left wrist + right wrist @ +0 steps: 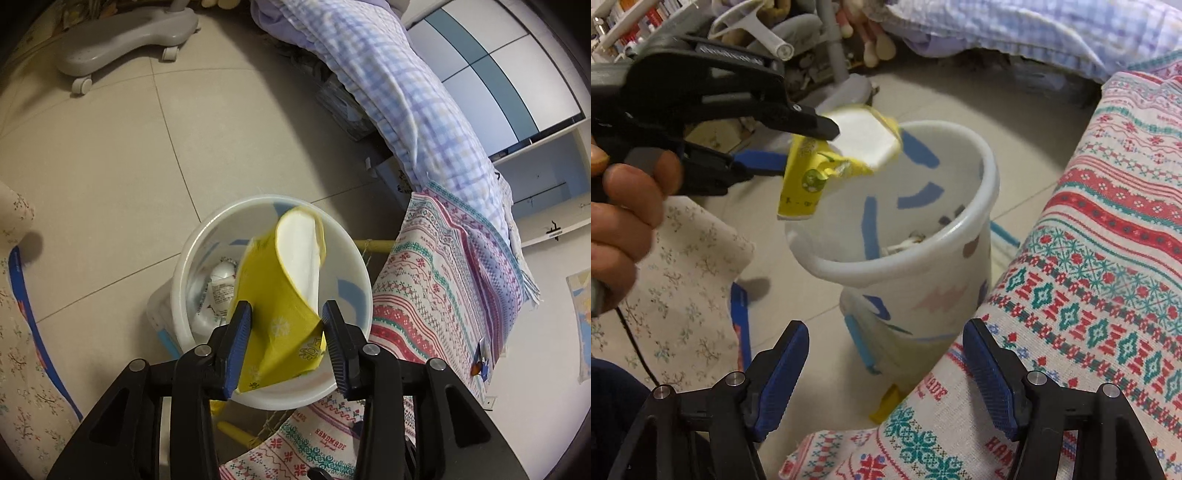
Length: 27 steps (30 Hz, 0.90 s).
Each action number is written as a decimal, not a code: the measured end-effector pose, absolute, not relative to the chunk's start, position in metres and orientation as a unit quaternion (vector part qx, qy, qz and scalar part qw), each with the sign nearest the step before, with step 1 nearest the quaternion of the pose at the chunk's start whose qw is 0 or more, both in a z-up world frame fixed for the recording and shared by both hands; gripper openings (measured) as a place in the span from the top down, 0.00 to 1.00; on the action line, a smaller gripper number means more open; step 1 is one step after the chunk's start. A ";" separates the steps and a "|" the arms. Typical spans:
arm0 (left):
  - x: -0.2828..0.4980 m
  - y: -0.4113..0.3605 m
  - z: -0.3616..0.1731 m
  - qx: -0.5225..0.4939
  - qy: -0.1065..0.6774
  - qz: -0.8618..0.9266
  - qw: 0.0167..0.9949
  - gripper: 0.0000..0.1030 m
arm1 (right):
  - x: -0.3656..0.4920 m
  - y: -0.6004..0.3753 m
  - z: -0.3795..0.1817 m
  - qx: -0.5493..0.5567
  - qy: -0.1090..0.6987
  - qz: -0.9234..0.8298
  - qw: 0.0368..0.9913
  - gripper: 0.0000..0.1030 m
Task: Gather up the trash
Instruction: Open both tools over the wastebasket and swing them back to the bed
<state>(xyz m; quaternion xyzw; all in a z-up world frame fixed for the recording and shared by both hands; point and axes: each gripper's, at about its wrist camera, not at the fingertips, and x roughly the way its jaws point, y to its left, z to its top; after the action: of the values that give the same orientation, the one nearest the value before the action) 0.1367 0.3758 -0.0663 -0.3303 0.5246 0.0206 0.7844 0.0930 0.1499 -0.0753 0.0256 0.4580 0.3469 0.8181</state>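
Note:
A crushed yellow paper cup (pixel 273 295) with a white inside hangs over the mouth of a white trash bin (pixel 364 273). My left gripper (pixel 286 317) is shut on the cup's lower part, its blue pads pressing both sides. The right wrist view shows the same left gripper (pixel 807 146) holding the yellow cup (pixel 812 177) above the bin's (pixel 942 295) far-left rim. White wrappers (pixel 221 284) lie at the bin's bottom. My right gripper (pixel 882 354) stands open near the bin's base with nothing between its fingers.
A patterned woven cloth (pixel 1108 258) covers furniture right beside the bin. Checked bedding (pixel 388 92) hangs behind it. A grey wheeled chair base (pixel 122 40) stands on the tiled floor farther off. Floral fabric (pixel 683 277) lies to the left, below a person's hand (pixel 624 206).

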 end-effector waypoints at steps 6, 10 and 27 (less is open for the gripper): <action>0.134 0.385 -0.065 -0.333 0.522 0.029 0.785 0.32 | 0.088 0.146 -0.071 0.030 0.450 0.349 0.821 0.28; 0.117 0.402 -0.051 -0.359 0.505 0.018 0.785 0.32 | 0.064 0.164 -0.064 -0.013 0.435 0.377 0.818 0.28; 0.064 0.484 -0.023 -0.350 0.449 0.048 0.821 0.32 | 0.019 0.254 -0.083 -0.102 0.460 0.439 0.765 0.28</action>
<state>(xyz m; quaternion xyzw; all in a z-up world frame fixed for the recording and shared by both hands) 0.0638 0.4844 -0.0227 -0.3502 0.4488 0.0475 0.8208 0.0193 0.2535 -0.0828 -0.1024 0.4604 0.4392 0.7646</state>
